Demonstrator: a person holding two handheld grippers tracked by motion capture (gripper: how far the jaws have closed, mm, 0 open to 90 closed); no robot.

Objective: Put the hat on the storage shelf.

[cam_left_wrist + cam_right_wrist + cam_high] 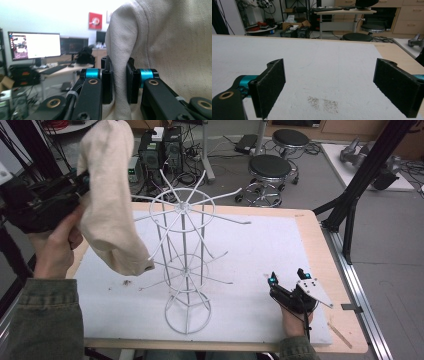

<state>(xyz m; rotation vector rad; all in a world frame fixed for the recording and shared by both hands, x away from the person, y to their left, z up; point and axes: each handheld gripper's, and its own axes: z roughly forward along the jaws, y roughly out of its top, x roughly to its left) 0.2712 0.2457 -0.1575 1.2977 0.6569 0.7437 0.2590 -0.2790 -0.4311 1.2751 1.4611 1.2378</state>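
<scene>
1. High view: A person's left hand-held gripper point(75, 187) is raised at the worktop's point(280, 250) near-left corner, its jaws clamped on a cream cloth point(107, 195). The cloth hangs from the grip with its long axis close to vertical, one end bunched above the jaws and the longer part drooping below them. Its lower end point(135, 265) sits just beside, perhaps touching, a mid-level arm of the white wire rack point(185, 270), which stands upright on the white mat to the right of this gripper.

2. High view, far side: The right hand-held gripper point(287, 277) rests low on the mat, well apart from the rack and the cloth, jaws spread with nothing between them. The left hand is plainly the nearer one to both.

3. Left gripper view: The two black jaws stand together on a fold of the cloth point(160, 45), which rises past them and spreads to the right. Monitors and a desk lie far behind.

4. Right gripper view: The jaws stand wide apart over bare white mat point(324, 70), a small speckled stain just ahead of them.

5. The coming move likely turns on one relation: the rack's spokes radiate level, to the right of and slightly below the clamped fold, so the cloth must probably travel rightward and drape across a spoke.
</scene>
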